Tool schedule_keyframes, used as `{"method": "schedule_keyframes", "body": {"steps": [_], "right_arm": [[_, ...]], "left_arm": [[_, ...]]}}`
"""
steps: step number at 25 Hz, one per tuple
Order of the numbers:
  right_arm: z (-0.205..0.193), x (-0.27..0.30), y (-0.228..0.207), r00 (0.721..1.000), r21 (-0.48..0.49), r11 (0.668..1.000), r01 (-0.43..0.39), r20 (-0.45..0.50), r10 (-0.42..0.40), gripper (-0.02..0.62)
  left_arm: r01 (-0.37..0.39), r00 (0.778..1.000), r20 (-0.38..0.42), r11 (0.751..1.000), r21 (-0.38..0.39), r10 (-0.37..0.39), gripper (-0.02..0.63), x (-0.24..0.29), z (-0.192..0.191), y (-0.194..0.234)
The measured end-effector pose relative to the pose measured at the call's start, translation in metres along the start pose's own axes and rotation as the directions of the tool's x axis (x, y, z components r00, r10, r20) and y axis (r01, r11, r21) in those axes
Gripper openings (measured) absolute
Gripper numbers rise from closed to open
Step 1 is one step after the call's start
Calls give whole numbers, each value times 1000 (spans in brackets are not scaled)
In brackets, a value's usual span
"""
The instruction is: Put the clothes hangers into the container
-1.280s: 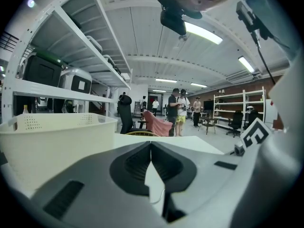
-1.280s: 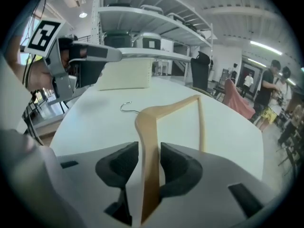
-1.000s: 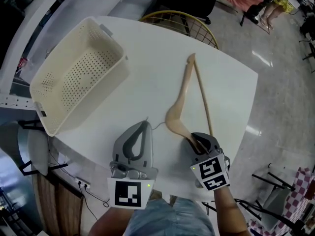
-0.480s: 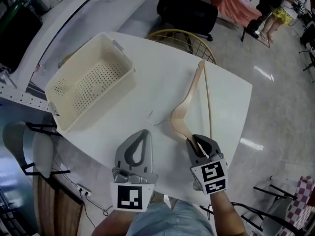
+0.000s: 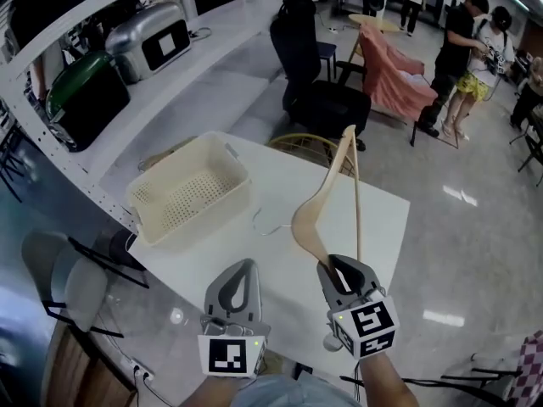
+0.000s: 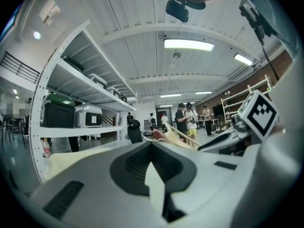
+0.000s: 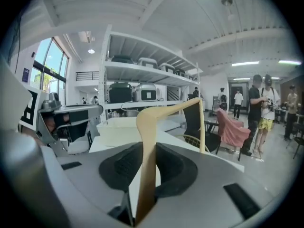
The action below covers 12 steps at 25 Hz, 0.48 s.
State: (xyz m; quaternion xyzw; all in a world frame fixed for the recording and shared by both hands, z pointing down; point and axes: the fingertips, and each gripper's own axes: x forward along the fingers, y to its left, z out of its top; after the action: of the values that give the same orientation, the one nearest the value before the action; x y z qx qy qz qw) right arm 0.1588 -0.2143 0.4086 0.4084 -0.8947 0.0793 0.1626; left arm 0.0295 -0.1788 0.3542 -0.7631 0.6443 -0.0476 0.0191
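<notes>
Wood hanger [image 5: 327, 195], smooth and curved, has its near end pinched in the right gripper [image 5: 339, 267] and is raised over the white table [image 5: 280, 265]. Left gripper [image 5: 238, 271] is alongside, jaws together, empty. Open tabletop runs to the cream perforated container [image 5: 191, 195] at the left edge. Grey floor and shelving beyond.

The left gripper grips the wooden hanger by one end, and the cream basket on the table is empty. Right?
No: the right gripper grips the wooden hanger by one end, as the right gripper view shows; the left gripper holds nothing. The cream basket on the table is empty.
</notes>
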Motion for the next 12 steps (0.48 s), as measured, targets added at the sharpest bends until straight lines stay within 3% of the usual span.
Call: {"method": "schedule_keyframes", "body": {"steps": [5, 12], "right_arm": [[37, -29, 14, 995, -38, 999, -34, 88, 37, 91], [29, -65, 31, 993, -49, 996, -69, 90, 73, 91]], "left_arm": [[-69, 995, 71, 997, 45, 66, 12, -35, 27, 1], [-137, 987, 100, 988, 73, 130, 12, -86, 42, -13]]}}
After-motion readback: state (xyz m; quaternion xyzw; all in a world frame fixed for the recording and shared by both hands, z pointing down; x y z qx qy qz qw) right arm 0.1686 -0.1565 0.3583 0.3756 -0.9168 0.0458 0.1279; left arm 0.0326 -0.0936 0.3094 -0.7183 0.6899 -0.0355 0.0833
